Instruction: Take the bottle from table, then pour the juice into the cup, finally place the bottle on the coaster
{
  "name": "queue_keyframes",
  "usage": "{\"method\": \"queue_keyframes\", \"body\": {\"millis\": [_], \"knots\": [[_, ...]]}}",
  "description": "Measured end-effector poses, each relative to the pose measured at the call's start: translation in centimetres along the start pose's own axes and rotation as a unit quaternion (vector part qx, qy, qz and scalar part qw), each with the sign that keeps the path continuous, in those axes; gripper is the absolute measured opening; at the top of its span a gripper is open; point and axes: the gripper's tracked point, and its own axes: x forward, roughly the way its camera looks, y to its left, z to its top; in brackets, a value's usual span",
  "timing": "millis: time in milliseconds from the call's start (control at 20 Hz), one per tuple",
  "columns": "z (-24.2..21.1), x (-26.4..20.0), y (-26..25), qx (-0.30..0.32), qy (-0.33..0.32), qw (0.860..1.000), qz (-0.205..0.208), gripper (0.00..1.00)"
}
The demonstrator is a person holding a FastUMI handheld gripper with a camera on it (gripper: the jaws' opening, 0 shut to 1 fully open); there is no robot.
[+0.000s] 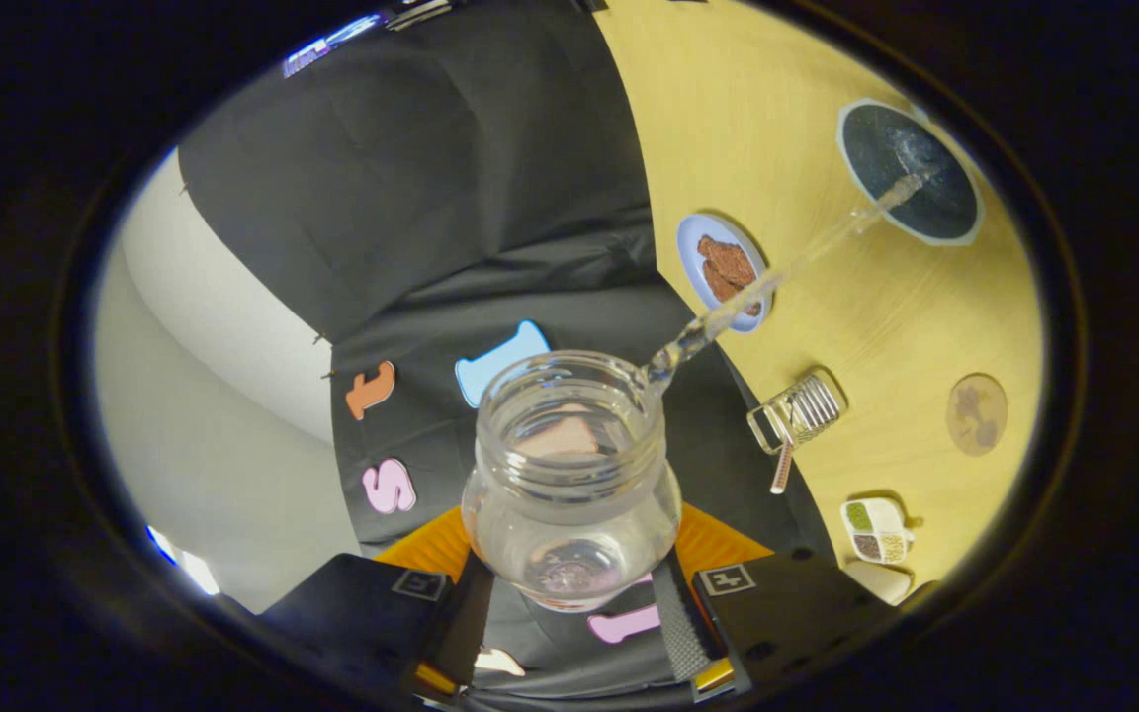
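A clear, open-mouthed bottle (569, 475) sits tilted between my fingers (688, 628), and my gripper (571, 618) is shut on its lower body. A thin clear stream (777, 277) leaves the bottle's rim and runs across to the dark cup (911, 173) with a pale rim, which stands on the wooden table (757, 109) well beyond the fingers. A little liquid shows at the bottle's bottom. The round brown coaster (977, 413) lies bare on the table, off to the side of the cup. The whole scene looks rotated, as the gripper is rolled over.
A blue plate (703, 242) with brown food lies under the stream's path, between bottle and cup. A small glass jar (797, 410) with a ribbed lid and a white divided dish (876, 529) of grains stand near the table's edge.
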Motion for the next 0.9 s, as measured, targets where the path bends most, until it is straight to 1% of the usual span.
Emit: {"method": "queue_keyframes", "body": {"millis": [900], "knots": [[0.8,0.5,3.0,0.045,-0.030,0.998,0.026,0.77]]}}
